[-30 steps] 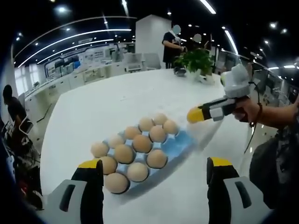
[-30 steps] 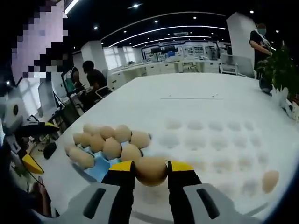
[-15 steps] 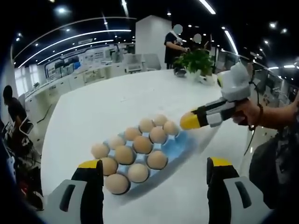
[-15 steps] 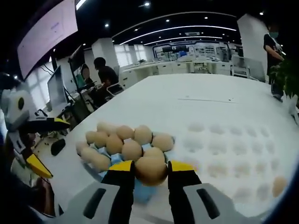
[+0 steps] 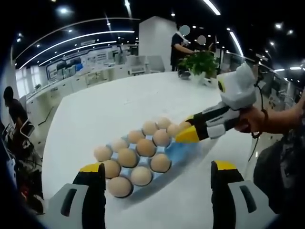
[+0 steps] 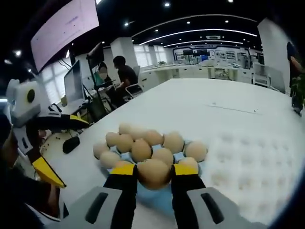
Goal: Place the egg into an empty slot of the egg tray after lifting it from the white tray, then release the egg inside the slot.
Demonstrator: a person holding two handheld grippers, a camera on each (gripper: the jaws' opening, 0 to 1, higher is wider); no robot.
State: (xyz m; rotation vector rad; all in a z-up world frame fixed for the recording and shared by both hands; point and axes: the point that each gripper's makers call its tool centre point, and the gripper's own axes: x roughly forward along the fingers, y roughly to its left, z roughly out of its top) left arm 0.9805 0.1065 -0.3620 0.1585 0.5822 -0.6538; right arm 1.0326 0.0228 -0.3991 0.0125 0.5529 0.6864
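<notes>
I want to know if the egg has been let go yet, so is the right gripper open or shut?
Shut. In the right gripper view, the right gripper clamps the egg between its jaws, above the blue egg tray.

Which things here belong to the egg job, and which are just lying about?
Job: held egg, right gripper, blue egg tray, white tray.
Lying about: potted plant, monitor, computer mouse, idle left gripper.

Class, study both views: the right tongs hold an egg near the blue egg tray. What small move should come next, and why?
Probably ease the right tongs forward and down: the egg is clamped, hovering at the blue egg tray's near end, where bare blue slots show beside the brown eggs.
</notes>
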